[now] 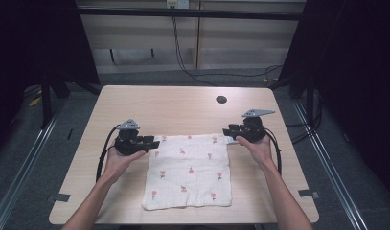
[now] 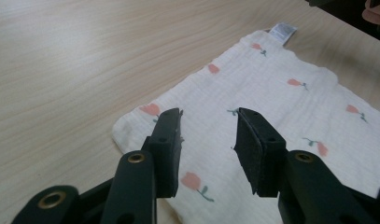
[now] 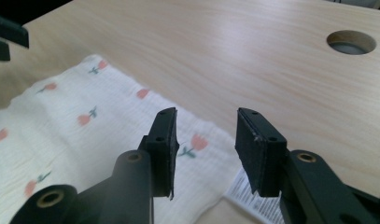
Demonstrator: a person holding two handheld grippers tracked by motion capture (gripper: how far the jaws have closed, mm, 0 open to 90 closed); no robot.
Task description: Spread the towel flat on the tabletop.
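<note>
Cloth (image 1: 189, 170) flat, both grippers' fingers (image 2: 166, 144) apart, empty

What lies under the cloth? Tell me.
The cloth lies flat on the table, whose bare wood shows all round it. A white label sticks out at the corner by the right tongs. Anything beneath the cloth is covered; no bulge shows.

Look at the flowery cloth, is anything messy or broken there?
Nothing stands out. The cloth lies flat and whole on the table, only its near edge a bit wavy. The left hand-held gripper and right hand-held gripper hover open over its far corners.
</note>
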